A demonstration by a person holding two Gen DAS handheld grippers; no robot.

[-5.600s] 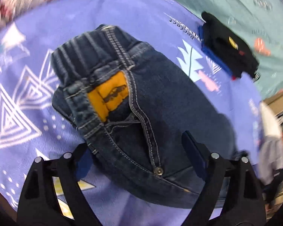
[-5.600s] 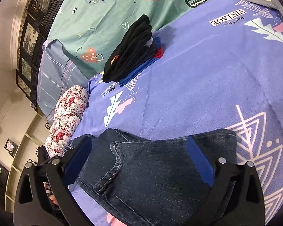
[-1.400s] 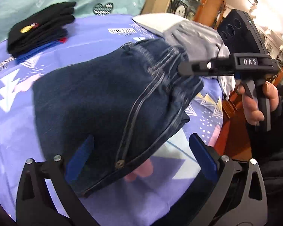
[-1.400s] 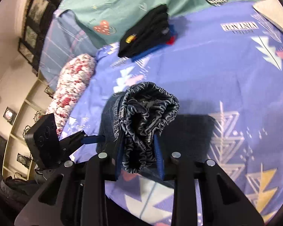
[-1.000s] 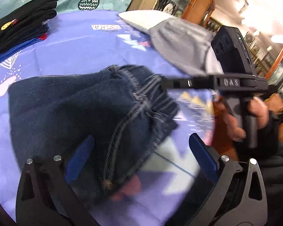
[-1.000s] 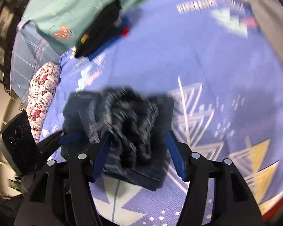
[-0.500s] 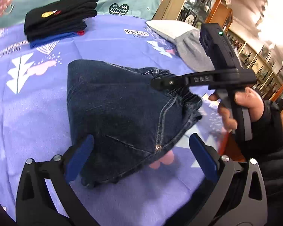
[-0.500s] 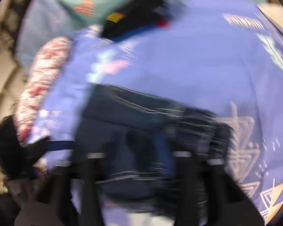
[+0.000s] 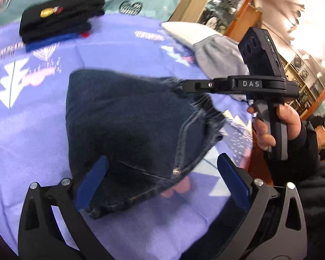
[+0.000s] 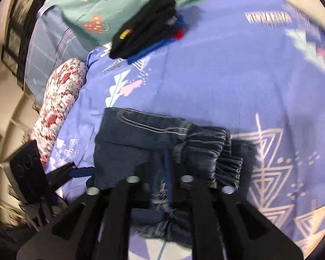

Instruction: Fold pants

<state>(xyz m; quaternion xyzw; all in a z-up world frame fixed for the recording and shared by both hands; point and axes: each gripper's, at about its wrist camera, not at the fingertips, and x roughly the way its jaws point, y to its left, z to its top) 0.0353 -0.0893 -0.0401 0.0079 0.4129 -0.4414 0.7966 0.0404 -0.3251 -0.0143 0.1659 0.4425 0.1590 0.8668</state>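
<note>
Folded jeans point(image 9: 127, 125) lie mid-bed on the purple sheet point(image 9: 123, 43), thick, limp denim, best gripped at the bulky waistband; left claw point(image 9: 160, 177) is apart over the near hem, right claw point(image 10: 162, 186) opening off the waistband.

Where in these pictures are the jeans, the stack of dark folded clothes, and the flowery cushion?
jeans point(image 9: 127, 125): left wrist view, on the flat dark denim panel.
stack of dark folded clothes point(image 10: 147, 32): right wrist view, on the top black garment.
flowery cushion point(image 10: 58, 101): right wrist view, on its red-and-white middle.
</note>
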